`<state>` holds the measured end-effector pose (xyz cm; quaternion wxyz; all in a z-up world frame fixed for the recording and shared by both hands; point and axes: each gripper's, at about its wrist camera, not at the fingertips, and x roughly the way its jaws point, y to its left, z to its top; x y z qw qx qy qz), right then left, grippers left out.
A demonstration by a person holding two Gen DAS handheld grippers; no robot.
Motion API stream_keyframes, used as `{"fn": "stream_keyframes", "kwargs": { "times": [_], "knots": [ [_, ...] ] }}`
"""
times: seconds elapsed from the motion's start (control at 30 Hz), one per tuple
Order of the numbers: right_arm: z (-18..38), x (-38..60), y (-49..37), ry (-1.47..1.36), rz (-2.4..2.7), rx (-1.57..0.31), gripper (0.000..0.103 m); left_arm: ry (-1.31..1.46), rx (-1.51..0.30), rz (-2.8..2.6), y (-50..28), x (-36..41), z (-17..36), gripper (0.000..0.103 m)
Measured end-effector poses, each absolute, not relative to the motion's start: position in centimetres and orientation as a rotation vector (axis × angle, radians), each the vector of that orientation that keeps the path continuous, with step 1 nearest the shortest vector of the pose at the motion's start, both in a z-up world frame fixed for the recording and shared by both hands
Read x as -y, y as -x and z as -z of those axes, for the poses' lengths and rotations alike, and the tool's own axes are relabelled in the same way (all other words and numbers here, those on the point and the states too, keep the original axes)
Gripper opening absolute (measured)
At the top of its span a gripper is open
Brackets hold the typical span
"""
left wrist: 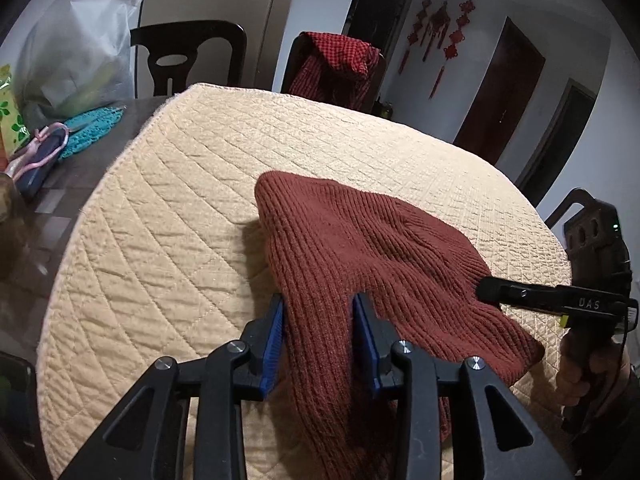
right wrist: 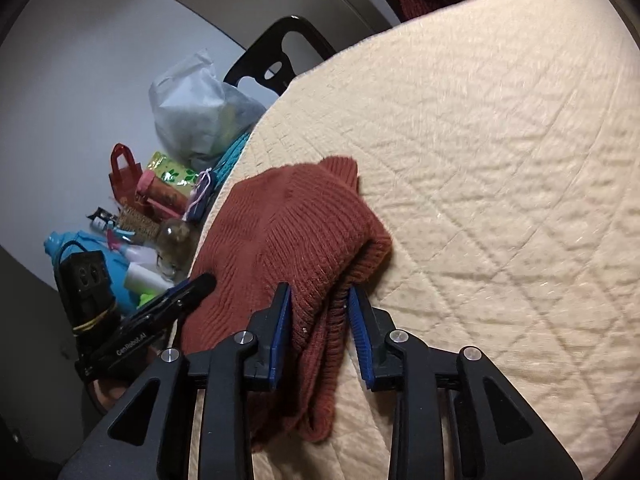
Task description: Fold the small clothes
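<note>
A rust-brown ribbed knit garment lies folded on the cream quilted mat. My left gripper has its blue pads either side of the garment's near edge, jaws apart with a thick fold of knit between them. My right gripper stands the same way around the garment's other edge. Each gripper also shows in the other's view: the right one touches the knit at the right, the left one at the left.
The mat covers a dark table. At its left end stand a plastic bag, a teal crochet piece, bottles and small bags. Dark chairs ring the table; one carries a red checked cloth.
</note>
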<state>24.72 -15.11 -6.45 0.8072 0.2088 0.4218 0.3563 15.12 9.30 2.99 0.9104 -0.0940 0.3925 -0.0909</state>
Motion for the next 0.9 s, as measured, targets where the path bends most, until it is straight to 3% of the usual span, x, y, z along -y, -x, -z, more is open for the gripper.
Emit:
{"fn": "stream_keyframes", "kwargs": {
  "times": [0.27, 0.53, 0.9],
  "knots": [
    [2.8, 14.5, -24.4, -0.321, -0.704, -0.788, 0.029, 0.176, -0.734, 0.151, -14.8, -9.0, -6.0, 0.038],
    [5.3, 12.0, -27.3, -0.237, -0.674, -0.865, 0.014, 0.117, -0.826, 0.142, -17.7, -8.0, -2.9, 0.038],
    [1.5, 11.8, -19.9, -0.075, -0.749, -0.756, 0.014, 0.127, -0.76, 0.153, -10.2, -8.2, -5.6, 0.037]
  ]
}}
